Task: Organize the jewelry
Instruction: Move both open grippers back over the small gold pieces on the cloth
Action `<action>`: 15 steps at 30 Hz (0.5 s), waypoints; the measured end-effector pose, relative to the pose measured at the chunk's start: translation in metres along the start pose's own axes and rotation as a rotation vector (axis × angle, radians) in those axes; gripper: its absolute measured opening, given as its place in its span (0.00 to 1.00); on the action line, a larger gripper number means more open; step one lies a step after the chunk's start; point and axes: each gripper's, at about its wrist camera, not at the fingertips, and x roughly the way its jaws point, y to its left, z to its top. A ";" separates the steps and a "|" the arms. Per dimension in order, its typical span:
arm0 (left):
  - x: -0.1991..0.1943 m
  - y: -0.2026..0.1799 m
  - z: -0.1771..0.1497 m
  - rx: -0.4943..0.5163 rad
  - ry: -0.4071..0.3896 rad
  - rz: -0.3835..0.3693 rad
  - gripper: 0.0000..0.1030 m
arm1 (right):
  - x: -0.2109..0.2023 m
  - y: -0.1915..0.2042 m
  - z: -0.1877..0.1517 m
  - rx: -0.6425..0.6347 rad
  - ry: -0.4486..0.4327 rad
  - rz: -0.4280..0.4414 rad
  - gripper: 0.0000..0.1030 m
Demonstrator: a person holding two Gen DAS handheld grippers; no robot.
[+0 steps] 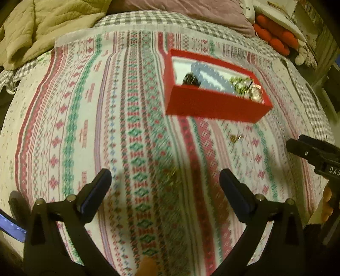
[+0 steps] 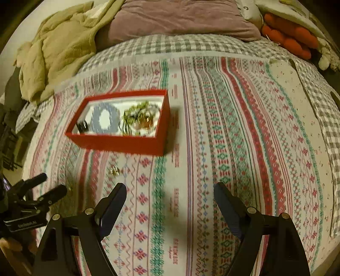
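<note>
Left gripper (image 1: 165, 180): you held it over the patterned bedspread (image 1: 85, 127) with its jaws spread wide and nothing between them; a faint gold piece (image 1: 173, 174), too blurred to name, lay on the cloth under the gap.
Right gripper (image 2: 170, 191): your jaws here were wide apart too and gripped nothing, hovering above bare striped cloth to the right of the box.
Red box (image 2: 121, 142): it sat open on the bedspread, ahead and left of your right gripper, ahead and right of your left one.
Box contents: a blue-grey beaded necklace (image 2: 104, 116) was coiled in a ring near the middle, a small dark item (image 2: 81, 126) lay at the left end, and a tangle of green and gold pieces (image 2: 138, 118) filled the right end.
Loose jewelry: a small gold piece (image 2: 114, 171) lay on the cloth just in front of the box, between the two grippers, apart from both.
Bed head: a mauve pillow (image 2: 180, 19), a beige quilted blanket (image 2: 57, 55) and an orange-red plush (image 2: 291, 38) lay beyond the checked sheet (image 2: 170, 45).
</note>
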 end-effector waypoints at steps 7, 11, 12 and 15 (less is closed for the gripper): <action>0.006 0.011 -0.016 0.027 0.025 0.043 0.98 | 0.015 0.006 -0.013 -0.056 0.044 -0.030 0.83; 0.011 0.017 -0.024 0.041 0.060 0.041 0.98 | 0.022 0.012 -0.016 -0.073 0.061 -0.026 0.83; 0.012 0.019 -0.025 0.044 0.067 0.041 0.98 | 0.024 0.015 -0.018 -0.083 0.068 -0.024 0.83; 0.014 0.020 -0.030 0.066 0.064 0.052 0.98 | 0.032 0.026 -0.021 -0.122 0.084 -0.023 0.83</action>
